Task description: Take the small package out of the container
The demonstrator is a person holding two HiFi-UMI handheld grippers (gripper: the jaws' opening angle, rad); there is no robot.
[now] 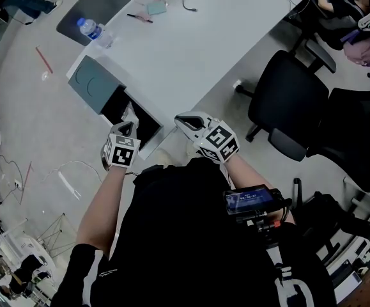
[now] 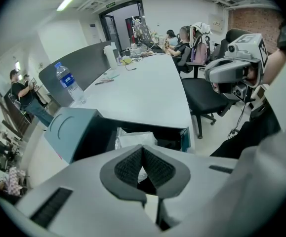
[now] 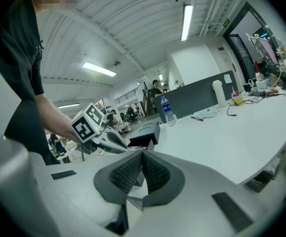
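Note:
A teal container (image 1: pixel 90 83) stands open at the near corner of the white table (image 1: pixel 191 43), its lid flipped back and its inside black. In the left gripper view, a white crinkled plastic package (image 2: pixel 135 138) rises out of the container (image 2: pixel 73 127). My left gripper (image 2: pixel 143 149) points steeply down over the opening (image 1: pixel 130 121), its jaws shut on a thin fold of that package. To its right, my right gripper (image 1: pixel 179 120) hovers over the table edge; its jaws (image 3: pixel 143 154) are shut with nothing between them. The right gripper view shows the left gripper (image 3: pixel 123 144) beside the container (image 3: pixel 145 132).
A water bottle (image 1: pixel 90 28) stands on the table behind the container. Farther back lie a pen, a teal card (image 1: pixel 156 7) and a black cable. Black office chairs (image 1: pixel 287 101) stand along the table's right side. People sit at the far end.

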